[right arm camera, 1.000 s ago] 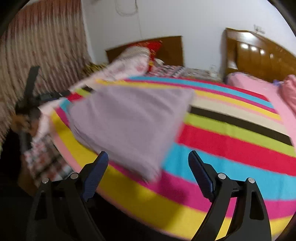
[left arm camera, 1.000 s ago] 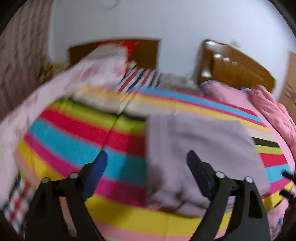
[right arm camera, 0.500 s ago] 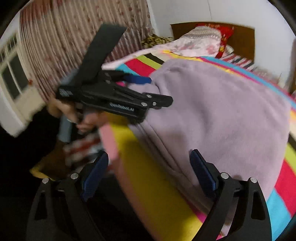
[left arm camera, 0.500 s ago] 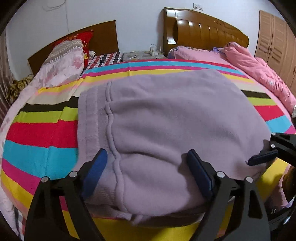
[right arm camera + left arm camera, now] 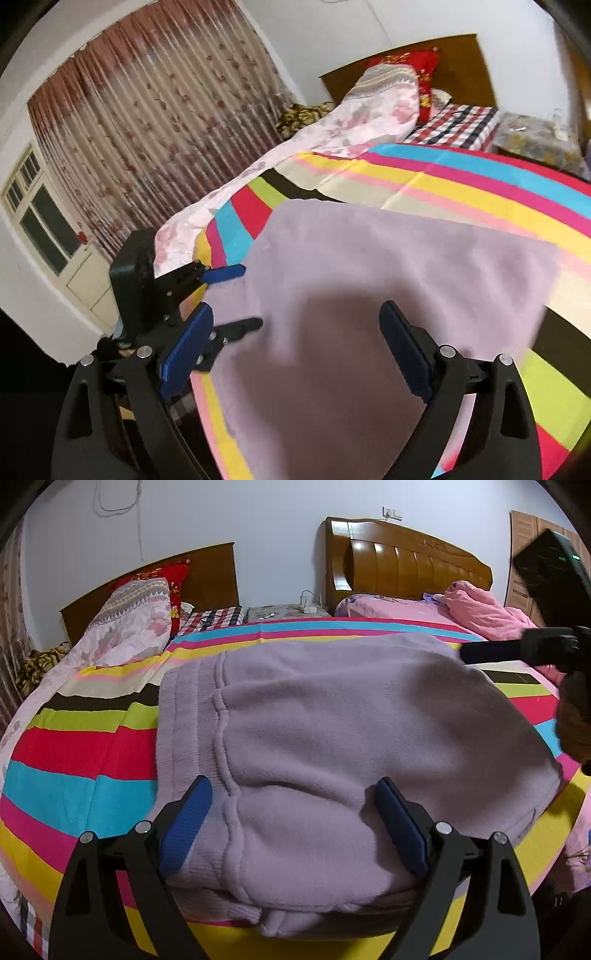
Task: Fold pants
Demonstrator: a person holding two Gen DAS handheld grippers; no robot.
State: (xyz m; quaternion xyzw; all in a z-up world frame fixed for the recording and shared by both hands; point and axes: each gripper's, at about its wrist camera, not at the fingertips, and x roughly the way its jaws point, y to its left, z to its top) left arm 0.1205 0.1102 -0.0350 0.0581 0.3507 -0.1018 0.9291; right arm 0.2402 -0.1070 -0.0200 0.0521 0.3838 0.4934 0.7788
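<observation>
The pants [image 5: 332,738] lie on the striped bedspread [image 5: 85,746] near the bed's foot edge, already doubled into a compact, thick rectangle; the folding looks mostly done, with perhaps one more fold or a smoothing left. They are lilac fleece, soft and bulky, with a ribbed waistband running along the 9 o'clock side and stacked layers showing at the near edge. The left tongs [image 5: 291,827] are spread wide, straddling the near corner and grasping nothing. The right tongs [image 5: 295,354] hang released above the fabric at 3 o'clock, also gripping nothing.
</observation>
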